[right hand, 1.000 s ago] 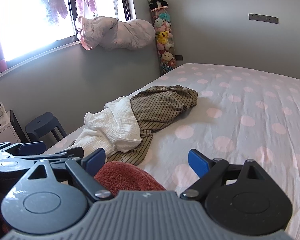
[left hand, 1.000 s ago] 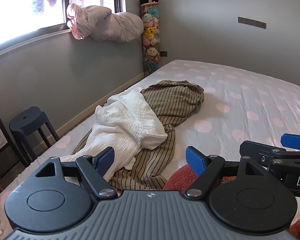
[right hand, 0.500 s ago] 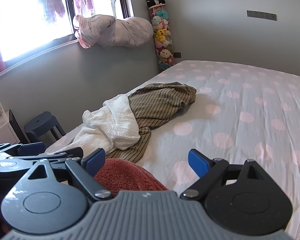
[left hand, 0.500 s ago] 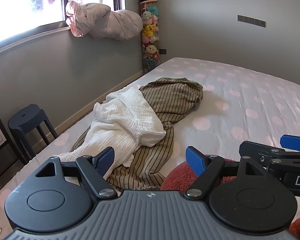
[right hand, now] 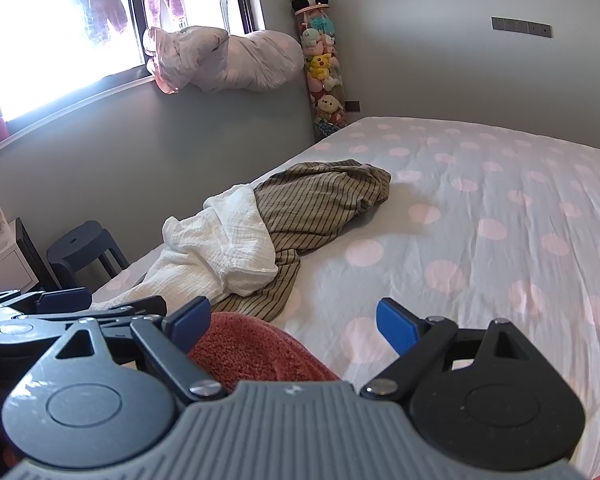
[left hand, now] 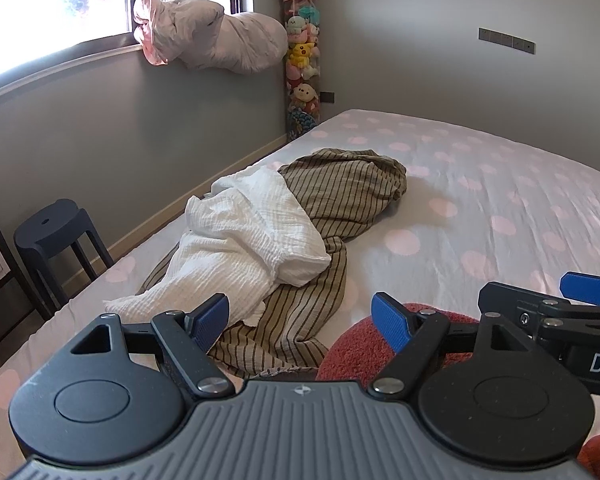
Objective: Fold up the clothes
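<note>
Only the left view shows white letters "DA" on the right hand-held gripper [left hand: 588, 292]; both the left hand-held gripper [left hand: 300, 316] and the right gape empty over the bed's [left hand: 480, 200] near edge.

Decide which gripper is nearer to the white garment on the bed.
Left. The left gripper hangs just short of the white garment's near end; the right gripper sits further right, over the red cloth.
</note>
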A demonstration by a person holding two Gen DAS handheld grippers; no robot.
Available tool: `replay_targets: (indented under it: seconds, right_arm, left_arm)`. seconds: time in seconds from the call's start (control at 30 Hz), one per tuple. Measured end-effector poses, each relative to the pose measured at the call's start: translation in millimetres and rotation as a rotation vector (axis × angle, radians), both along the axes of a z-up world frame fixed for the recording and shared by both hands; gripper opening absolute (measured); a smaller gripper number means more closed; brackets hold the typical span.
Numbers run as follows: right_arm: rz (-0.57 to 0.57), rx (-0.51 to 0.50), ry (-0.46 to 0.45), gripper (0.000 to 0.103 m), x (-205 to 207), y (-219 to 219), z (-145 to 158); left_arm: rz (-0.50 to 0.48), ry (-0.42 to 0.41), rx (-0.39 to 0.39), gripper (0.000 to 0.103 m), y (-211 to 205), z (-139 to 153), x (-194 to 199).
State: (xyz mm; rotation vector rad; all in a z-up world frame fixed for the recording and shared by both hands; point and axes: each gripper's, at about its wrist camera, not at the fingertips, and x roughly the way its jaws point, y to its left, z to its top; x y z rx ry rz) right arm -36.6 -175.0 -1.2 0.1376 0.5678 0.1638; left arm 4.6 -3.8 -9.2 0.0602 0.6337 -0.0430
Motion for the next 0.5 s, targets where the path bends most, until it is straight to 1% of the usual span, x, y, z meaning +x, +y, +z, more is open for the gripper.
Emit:
replay_targets:
  seconds: [0.5]
  right_arm:
    - [-0.001, -0.004, 0.014, 0.091, 2.1, 2.6, -3.0]
  left_arm:
    - [0.005, 0.013, -0.002, 0.078, 1.0, -3.5, 1.2]
